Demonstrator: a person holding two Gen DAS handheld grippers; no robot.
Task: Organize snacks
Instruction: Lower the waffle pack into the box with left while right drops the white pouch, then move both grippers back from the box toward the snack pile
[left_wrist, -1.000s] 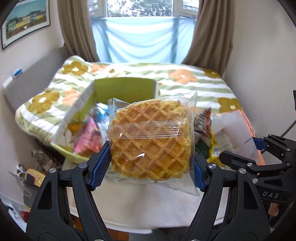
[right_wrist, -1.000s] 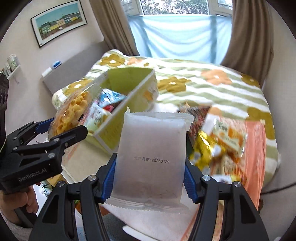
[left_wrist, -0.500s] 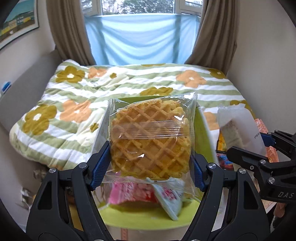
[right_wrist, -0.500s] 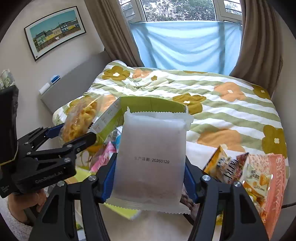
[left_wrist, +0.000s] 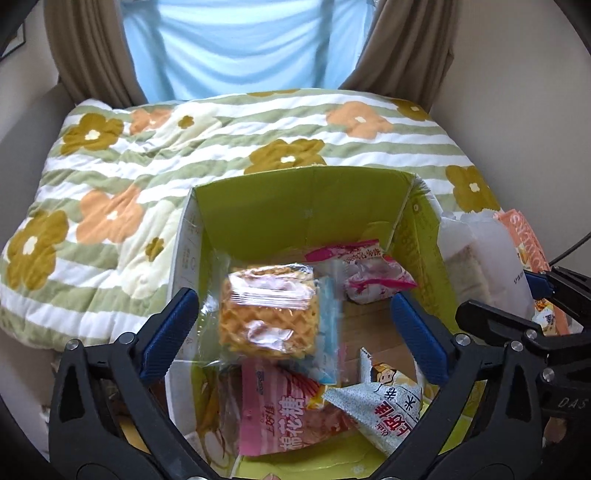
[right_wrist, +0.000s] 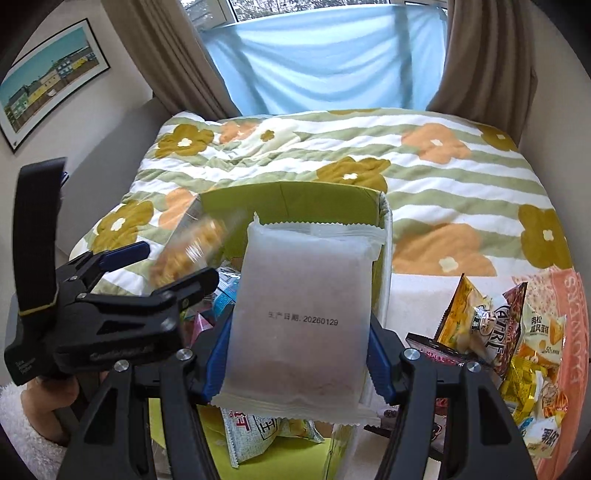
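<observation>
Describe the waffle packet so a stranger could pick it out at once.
Find the green box in front of the flowered quilt. Inside it, between the fingers of the open left gripper, lies the waffle packet, on top of the other snacks. It alone is clear-wrapped, showing a golden grid-patterned waffle; its neighbours are pink, blue and white printed packets.

Readable print on packets and tools

White packet (right_wrist: 299, 325) reads "20260129"; right tool (left_wrist: 532, 291) body shows "DAS"; a dark packet (right_wrist: 496, 334) reads "ATRE".
</observation>
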